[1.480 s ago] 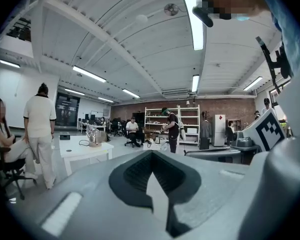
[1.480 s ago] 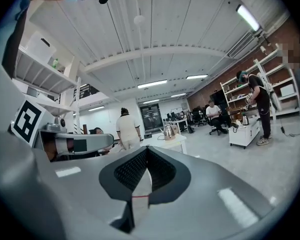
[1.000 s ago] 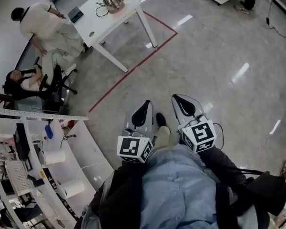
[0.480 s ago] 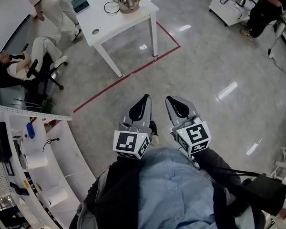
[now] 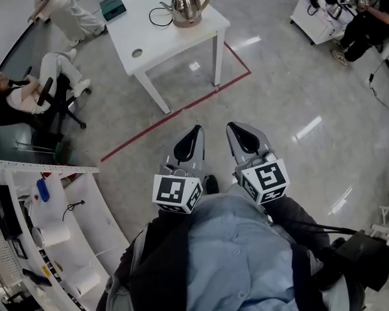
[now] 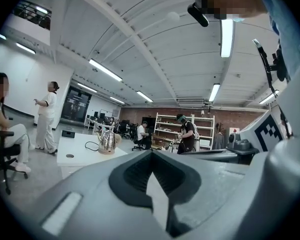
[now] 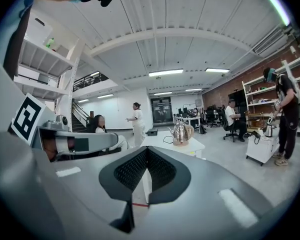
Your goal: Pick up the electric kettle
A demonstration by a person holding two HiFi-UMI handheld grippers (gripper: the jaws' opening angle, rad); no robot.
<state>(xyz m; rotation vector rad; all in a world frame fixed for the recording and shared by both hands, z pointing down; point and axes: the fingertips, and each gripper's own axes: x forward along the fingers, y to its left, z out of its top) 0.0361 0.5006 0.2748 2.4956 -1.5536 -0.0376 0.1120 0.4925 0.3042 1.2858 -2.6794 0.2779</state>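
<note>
- Two grippers: the left gripper (image 5: 190,141) and the right gripper (image 5: 244,138) are held side by side, close to the person's body. Each carries one cube with square markers.
- In each gripper's own view the two ribbed dark pads are pressed together, with nothing between them.
- One electric kettle (image 5: 189,6) stands on one white table (image 5: 157,44), at 12 o'clock from the grippers and well apart from them.
- The kettle is rounded, shiny metal, with a curved spout and a tan arched handle. A dark cord (image 5: 158,19) loops beside it at 9 o'clock.
- One dark flat box (image 5: 111,6) lies on the table's far-left corner.
- Only the head view shows the red tape line (image 5: 181,112) on the glossy grey floor and the round hole (image 5: 137,53) in the tabletop.
- Only the gripper views show the ceiling strip lights (image 6: 105,70), the shelving (image 6: 165,129) and the brick wall behind it.
- The left gripper view has the kettle (image 6: 107,141) at 9 o'clock of the pads. The right gripper view has it (image 7: 180,133) at 1 o'clock.
</note>
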